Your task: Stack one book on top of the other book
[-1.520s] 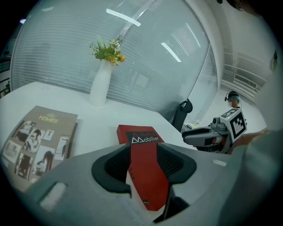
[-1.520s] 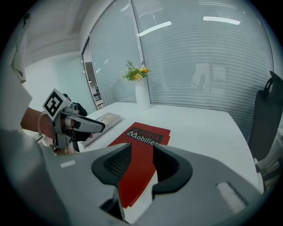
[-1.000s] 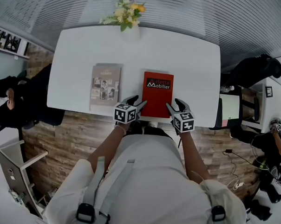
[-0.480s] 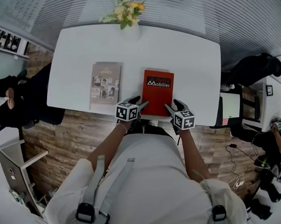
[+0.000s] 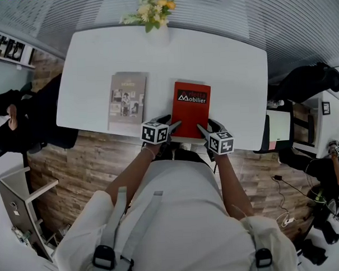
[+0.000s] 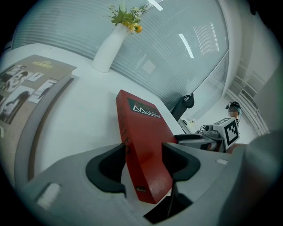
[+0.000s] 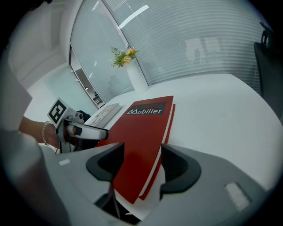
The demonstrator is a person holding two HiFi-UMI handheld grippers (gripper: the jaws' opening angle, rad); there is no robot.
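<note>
A red book (image 5: 192, 111) printed "Mobilier" lies flat on the white table (image 5: 234, 73), close to its near edge. A grey book (image 5: 127, 100) with photos on its cover lies to its left, apart from it. My left gripper (image 5: 168, 124) stands open astride the red book's near-left corner (image 6: 141, 132), spine side. My right gripper (image 5: 207, 126) stands open astride the near-right corner (image 7: 141, 137), where the page edges show. In both gripper views the book sits between the pads, with no grip visible.
A white vase of flowers (image 5: 154, 15) stands at the table's far edge. A seated person in dark clothes (image 5: 23, 119) is left of the table, and a dark chair (image 5: 310, 84) is to its right. Wood floor lies below the near edge.
Both grippers have closed in on the red book's near corners, the right one also sinking a little. Their jaws have spread wider. Neither book has moved.
</note>
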